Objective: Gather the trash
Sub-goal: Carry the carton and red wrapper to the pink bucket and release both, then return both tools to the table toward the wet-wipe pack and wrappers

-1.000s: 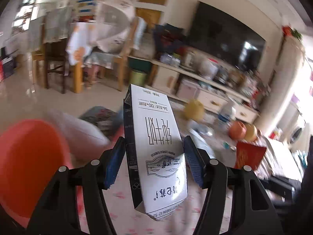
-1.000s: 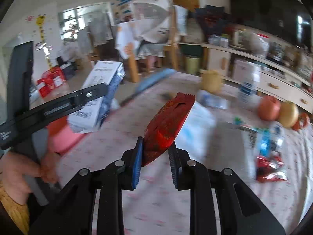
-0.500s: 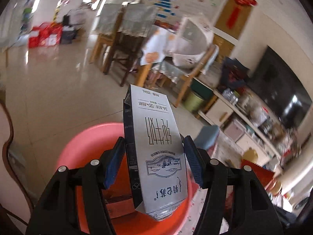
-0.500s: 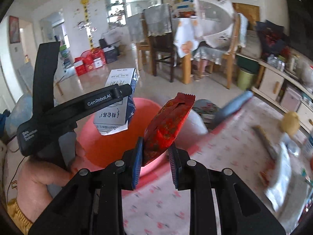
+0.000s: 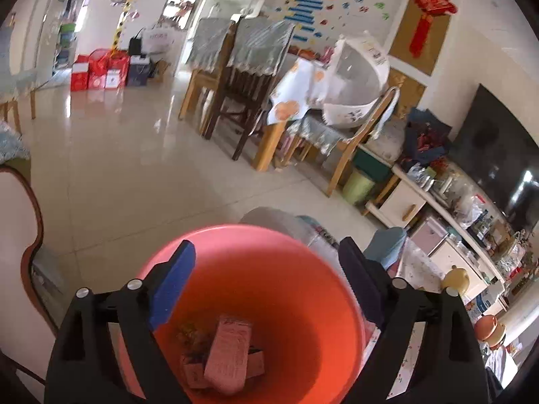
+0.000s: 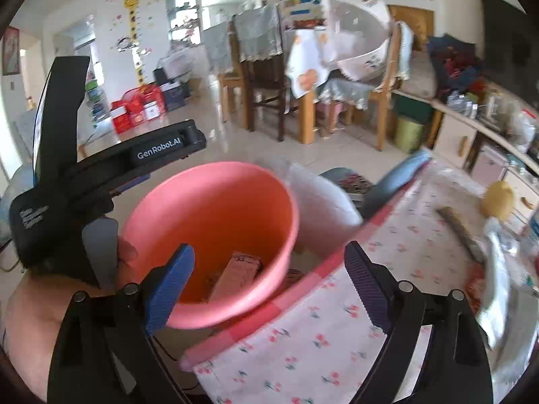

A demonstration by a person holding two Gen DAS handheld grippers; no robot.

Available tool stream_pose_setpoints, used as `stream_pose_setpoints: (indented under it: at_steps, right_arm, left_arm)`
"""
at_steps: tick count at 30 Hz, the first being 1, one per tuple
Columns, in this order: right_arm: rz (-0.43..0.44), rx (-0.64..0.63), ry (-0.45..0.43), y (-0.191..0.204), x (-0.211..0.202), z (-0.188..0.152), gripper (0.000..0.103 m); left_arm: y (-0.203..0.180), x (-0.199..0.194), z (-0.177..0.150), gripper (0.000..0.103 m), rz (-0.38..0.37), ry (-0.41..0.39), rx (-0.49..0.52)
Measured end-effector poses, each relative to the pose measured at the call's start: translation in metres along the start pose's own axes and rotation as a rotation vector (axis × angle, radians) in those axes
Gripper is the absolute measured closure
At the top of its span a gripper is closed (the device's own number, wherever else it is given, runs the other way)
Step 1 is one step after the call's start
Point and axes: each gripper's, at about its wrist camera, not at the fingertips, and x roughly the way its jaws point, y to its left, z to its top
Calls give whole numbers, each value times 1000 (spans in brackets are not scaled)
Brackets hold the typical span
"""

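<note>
We hold both tools over the round, smooth coral-pink plastic bin point(image 5: 313, 269) beside the table edge. Our left gripper point(image 5: 266, 266) has just spread its ribbed blue pads wide, with nothing between them; our right gripper point(image 6: 269, 266) has just opened likewise and is empty. At the bin's bottom lies a boxy milk carton point(image 5: 229, 353), slanted on flattened cardboard scraps. The table's cloth point(image 6: 320, 336) is thin white fabric printed with small cherries, with a pink band along its border.
</note>
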Motion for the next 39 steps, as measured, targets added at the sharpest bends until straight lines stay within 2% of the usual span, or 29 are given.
stream_pose_setpoints:
  at_steps: [5,9,15,19,30,39]
  right_arm:
    - [-56,24,-16,-15,-19,-16,11]
    - [-78,42,-15,-27,-31,-30,10]
    - [-106,67,-16,-40,-52,-50,10]
    - [-122,85,-27,-50,-67,-58,9]
    - [-151,113,-46,-73,-94,-74,9]
    - [-173,144,-65,-94,-114,-83,9]
  left_arm:
    - [-21,-9,-6,11,-90,-61,68]
    - [-37,-14,-12,11,-178,-62,123]
    - [-72,-18,-20,11,-183,-43,251]
    - [-88,-17,-29,11,-207,-3,295]
    - [-134,-22,-60,11,-274,17,460]
    - [-168,-25,-83,11,-316,47,514]
